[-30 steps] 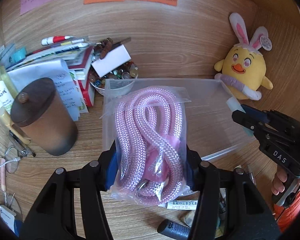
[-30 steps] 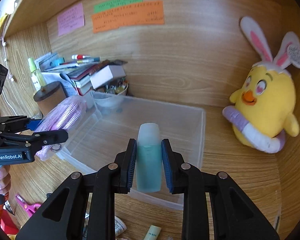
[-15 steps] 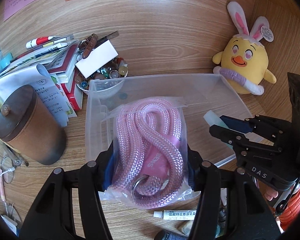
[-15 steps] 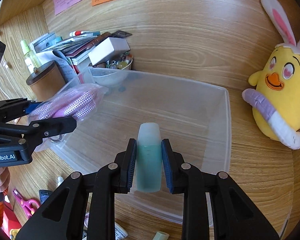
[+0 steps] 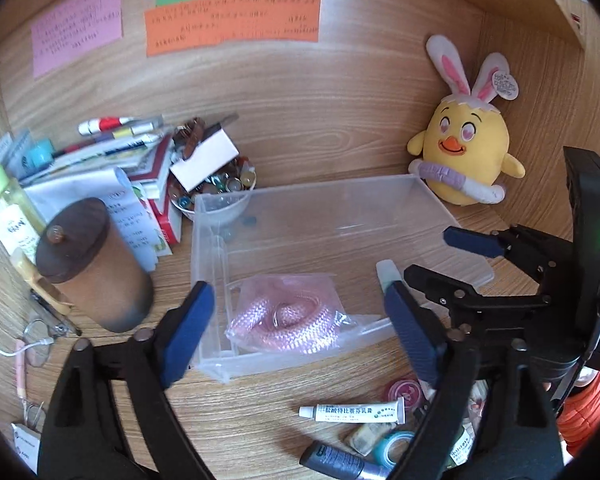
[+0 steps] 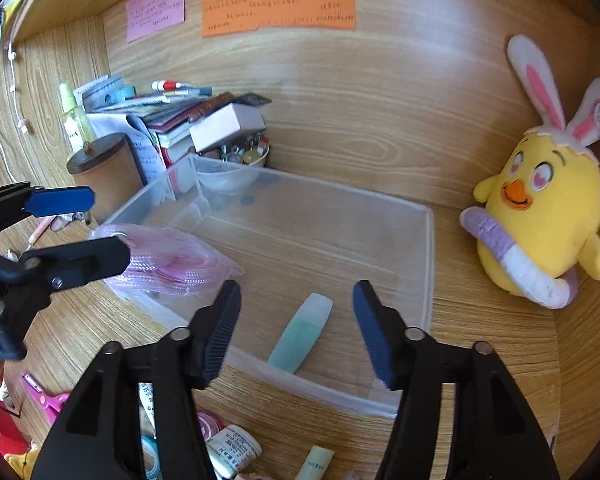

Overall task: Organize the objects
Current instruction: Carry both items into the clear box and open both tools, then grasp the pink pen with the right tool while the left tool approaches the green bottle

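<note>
A clear plastic bin (image 5: pixel 320 208) (image 6: pixel 428 240) sits on the wooden desk. A bagged pink rope (image 5: pixel 288 320) (image 6: pixel 172 260) lies in its near-left corner. A teal bottle (image 6: pixel 302 334) with a frosted cap lies flat inside the bin near its front wall; only its cap (image 5: pixel 386 272) shows in the left wrist view. My left gripper (image 5: pixel 300 332) is open and empty, just behind the rope. My right gripper (image 6: pixel 296 328) is open and empty, above the bottle; it also shows in the left wrist view (image 5: pixel 440 256).
A yellow chick plush (image 5: pixel 466 160) (image 6: pixel 540 208) sits right of the bin. A brown lidded canister (image 5: pixel 92 264), stacked books and a bowl of small items (image 5: pixel 216 184) stand to the left. A white tube (image 5: pixel 352 414), tape and small bottles lie in front. Pink scissors (image 6: pixel 44 398) lie front left.
Both grippers opened and pulled back. The bagged rope dropped from the left gripper into the bin; the teal bottle left the right gripper and now lies flat in the bin.
</note>
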Tool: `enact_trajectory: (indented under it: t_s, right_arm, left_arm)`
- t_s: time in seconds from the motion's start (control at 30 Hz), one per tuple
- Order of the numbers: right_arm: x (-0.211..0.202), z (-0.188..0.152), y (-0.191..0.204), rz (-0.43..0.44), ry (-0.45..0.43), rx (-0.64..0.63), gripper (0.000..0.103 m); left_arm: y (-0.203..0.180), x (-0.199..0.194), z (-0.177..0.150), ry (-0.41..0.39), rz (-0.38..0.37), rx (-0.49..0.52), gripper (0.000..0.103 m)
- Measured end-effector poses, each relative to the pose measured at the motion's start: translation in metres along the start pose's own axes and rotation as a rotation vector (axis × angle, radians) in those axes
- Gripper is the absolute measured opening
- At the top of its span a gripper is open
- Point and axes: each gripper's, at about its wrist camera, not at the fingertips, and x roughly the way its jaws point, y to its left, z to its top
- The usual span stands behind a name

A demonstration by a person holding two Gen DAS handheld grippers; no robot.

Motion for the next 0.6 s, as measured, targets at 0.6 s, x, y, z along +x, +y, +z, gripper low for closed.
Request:
enact_trajectory:
  t_s: [0.6]
  right_arm:
    - [-0.099, -0.077, -0.009, -0.041, -0.101, 0.038, 0.074]
  left_arm:
    - [-0.043, -0.041, -0.071, -0.02, -0.043, 0.026, 0.102]
